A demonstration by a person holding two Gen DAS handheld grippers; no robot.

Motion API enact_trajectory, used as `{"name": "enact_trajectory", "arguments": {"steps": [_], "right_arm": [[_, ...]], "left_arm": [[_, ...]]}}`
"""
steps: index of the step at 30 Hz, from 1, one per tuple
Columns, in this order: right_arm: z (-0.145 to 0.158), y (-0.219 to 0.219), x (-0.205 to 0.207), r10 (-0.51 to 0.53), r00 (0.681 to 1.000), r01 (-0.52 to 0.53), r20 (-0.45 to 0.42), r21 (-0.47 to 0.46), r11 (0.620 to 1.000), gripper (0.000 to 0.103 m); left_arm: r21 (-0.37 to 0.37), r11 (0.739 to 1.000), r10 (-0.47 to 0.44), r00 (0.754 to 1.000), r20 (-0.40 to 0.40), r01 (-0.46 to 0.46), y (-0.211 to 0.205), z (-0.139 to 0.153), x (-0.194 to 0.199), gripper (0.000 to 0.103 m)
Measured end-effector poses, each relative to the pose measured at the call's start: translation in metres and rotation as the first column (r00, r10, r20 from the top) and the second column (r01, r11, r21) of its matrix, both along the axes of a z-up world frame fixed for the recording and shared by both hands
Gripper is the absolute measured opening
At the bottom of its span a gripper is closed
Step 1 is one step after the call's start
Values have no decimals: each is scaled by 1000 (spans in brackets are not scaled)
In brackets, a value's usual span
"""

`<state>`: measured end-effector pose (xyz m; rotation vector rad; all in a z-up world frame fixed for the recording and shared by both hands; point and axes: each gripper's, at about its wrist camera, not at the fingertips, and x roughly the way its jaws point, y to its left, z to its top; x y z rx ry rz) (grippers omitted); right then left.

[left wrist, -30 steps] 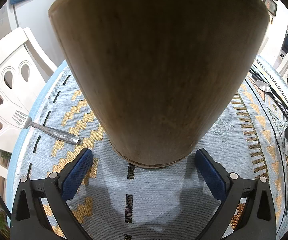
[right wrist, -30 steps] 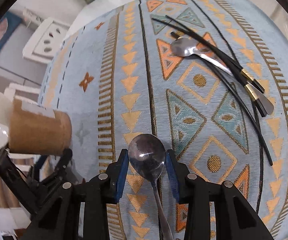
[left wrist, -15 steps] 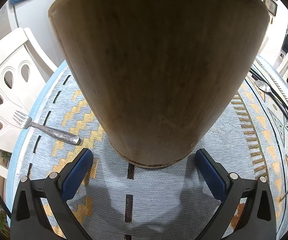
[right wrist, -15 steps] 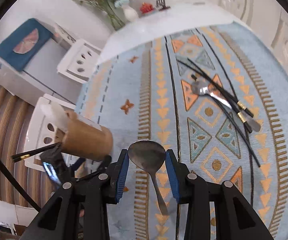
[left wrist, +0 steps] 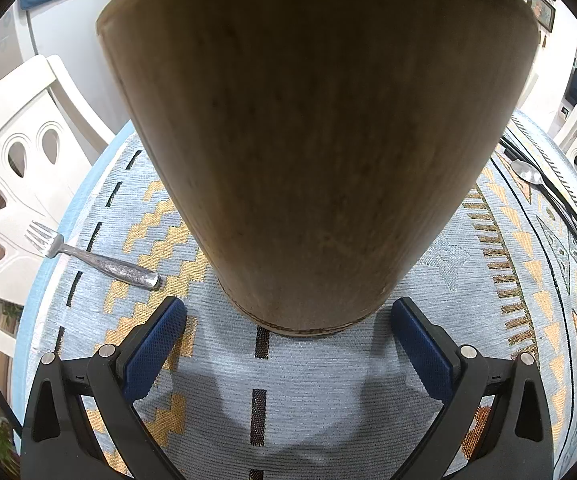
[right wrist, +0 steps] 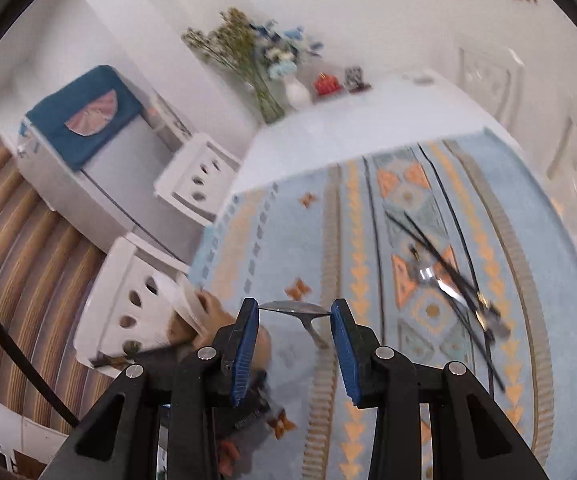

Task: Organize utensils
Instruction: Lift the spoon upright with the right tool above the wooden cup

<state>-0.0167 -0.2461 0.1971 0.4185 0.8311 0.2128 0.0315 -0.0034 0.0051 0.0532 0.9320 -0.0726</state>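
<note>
I have the spoon [right wrist: 294, 309] pinched by its bowl between the blue pads of my right gripper [right wrist: 293, 330]; the jaws stand partly closed, just the bowl's width apart, and the handle hangs down and toward the near right. The spoon is well clear of the cloth [right wrist: 528, 240].

What matters now is the cup [right wrist: 192, 312]. From my right gripper it lies down and to the left, close by, partly hidden behind the left finger, with a black chopstick [right wrist: 136, 354] poking out of it. I judge the spoon must travel left and tip handle-first into the cup's mouth, so its long axis needs to come nearer upright.

My left gripper [left wrist: 288, 344] sits at the cup's [left wrist: 312, 140] base, pads spread to either side and not touching it: it is released, holding nothing.

Left on the cloth are a fork [left wrist: 88, 258] at the left edge, and a second spoon [right wrist: 434, 278] among chopsticks [right wrist: 448, 276] to the far right.
</note>
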Motion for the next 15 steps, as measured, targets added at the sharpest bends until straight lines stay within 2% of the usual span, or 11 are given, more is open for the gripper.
{"name": "enact_trajectory", "arguments": {"steps": [7, 11, 15], "right_arm": [[62, 30, 15, 99, 984, -96, 146, -28, 995, 36], [99, 55, 16, 188, 955, -183, 229, -43, 982, 36], [119, 80, 21, 265, 923, -266, 278, -34, 963, 36]], "left_arm": [[0, 1000, 0, 1000, 0, 0, 0, 0, 0, 103], [0, 1000, 0, 1000, 0, 0, 0, 0, 0, 103], [0, 1000, 0, 1000, 0, 0, 0, 0, 0, 103]]}}
